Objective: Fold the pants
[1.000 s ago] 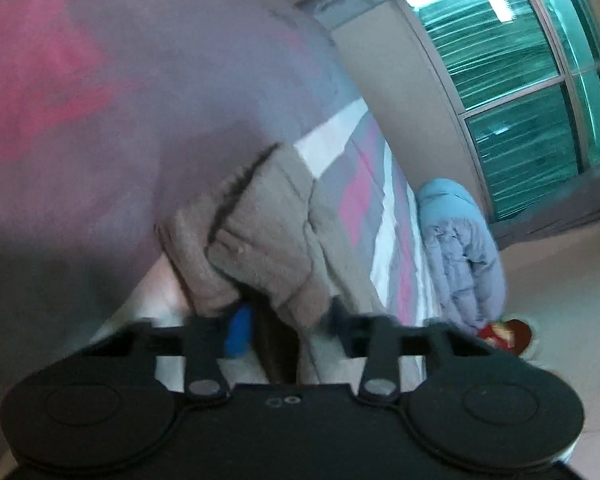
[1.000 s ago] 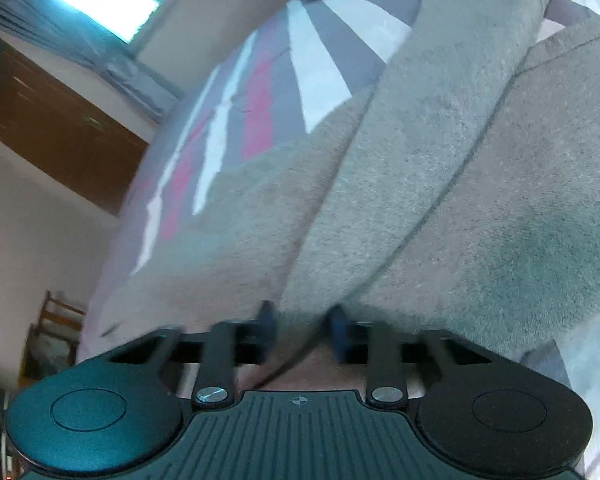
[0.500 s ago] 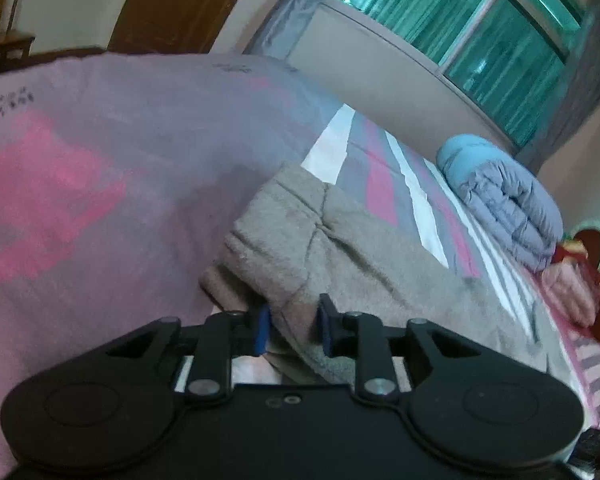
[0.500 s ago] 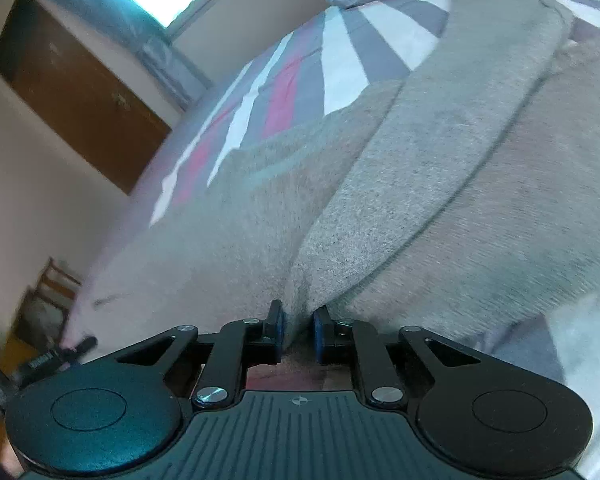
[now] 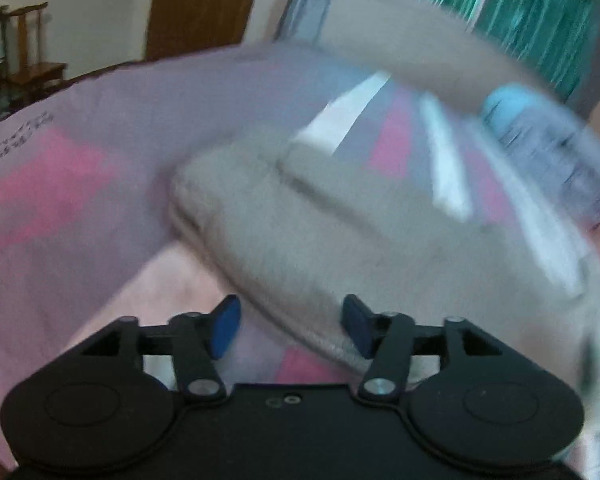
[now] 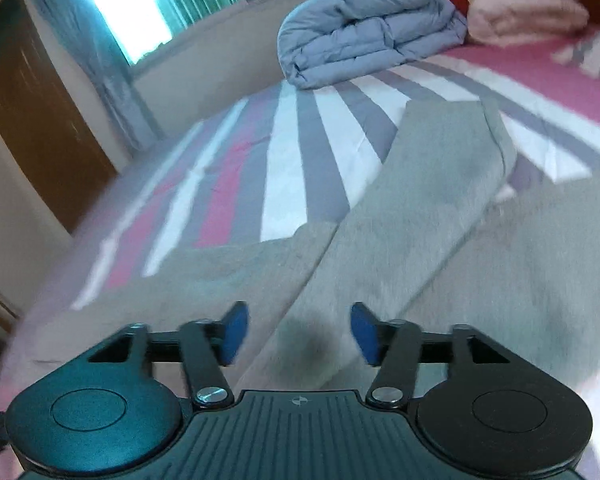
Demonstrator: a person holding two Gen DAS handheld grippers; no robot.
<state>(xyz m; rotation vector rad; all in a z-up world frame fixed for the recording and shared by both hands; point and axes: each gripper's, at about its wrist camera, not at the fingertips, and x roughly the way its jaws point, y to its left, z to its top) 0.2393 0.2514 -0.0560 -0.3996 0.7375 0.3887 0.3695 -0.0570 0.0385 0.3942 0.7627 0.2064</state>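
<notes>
Both sets of fingers released, nothing held: left gripper (image 5: 288,328) straddles the near edge of the pants (image 5: 300,232), right gripper (image 6: 298,334) hovers over the cloth. Pants lie on the striped bed (image 6: 284,160), grey, fleecy, one layer doubled over the other. Looks like one fold is down; further folds and squaring up probably remain. Left view blurred.

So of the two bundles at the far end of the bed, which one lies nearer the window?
The blue-grey quilt, rolled up at the striped sheet's window side; the pink blanket sits beyond it.
</notes>
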